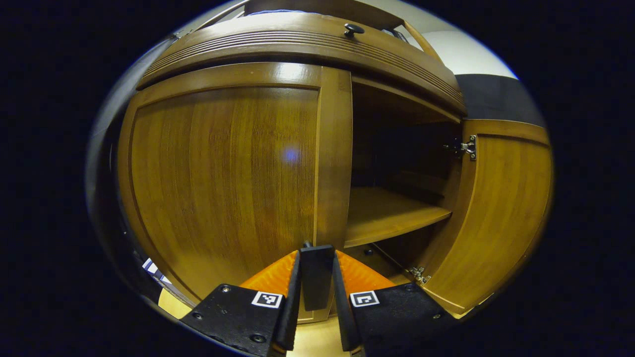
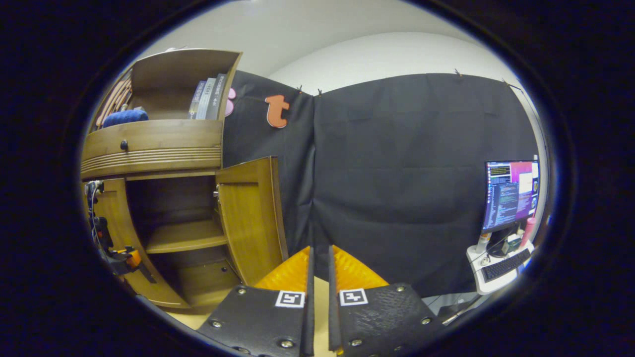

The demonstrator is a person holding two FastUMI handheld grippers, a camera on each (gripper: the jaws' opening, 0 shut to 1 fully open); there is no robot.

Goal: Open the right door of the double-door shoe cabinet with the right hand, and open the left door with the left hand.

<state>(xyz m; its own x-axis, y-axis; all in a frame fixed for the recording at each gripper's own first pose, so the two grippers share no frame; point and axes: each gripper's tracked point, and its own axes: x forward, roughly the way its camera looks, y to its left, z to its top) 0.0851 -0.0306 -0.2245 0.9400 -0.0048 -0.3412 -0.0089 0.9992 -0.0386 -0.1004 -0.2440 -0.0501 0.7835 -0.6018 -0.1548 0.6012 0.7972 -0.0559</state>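
The brown wooden shoe cabinet has its left door [image 1: 223, 178] facing me, about flush with the frame. Its right door [image 1: 501, 218] is swung wide open, baring a shelf [image 1: 387, 213]. My left gripper [image 1: 317, 258] is shut on a dark handle [image 1: 317, 277] at the left door's inner edge. In the right gripper view, the open right door [image 2: 250, 218] stands to the left. My right gripper [image 2: 319, 253] is away from it, shut with nothing between its fingers, and points at the black cloth wall. The left gripper [image 2: 124, 260] shows at the left door [image 2: 110, 218].
Above the doors is a drawer with a dark knob [image 1: 353, 29]. An open top compartment holds books [image 2: 208, 96] and a blue bundle [image 2: 125, 117]. A monitor [image 2: 511, 196] and a keyboard [image 2: 501, 265] sit on a small white table at the far right.
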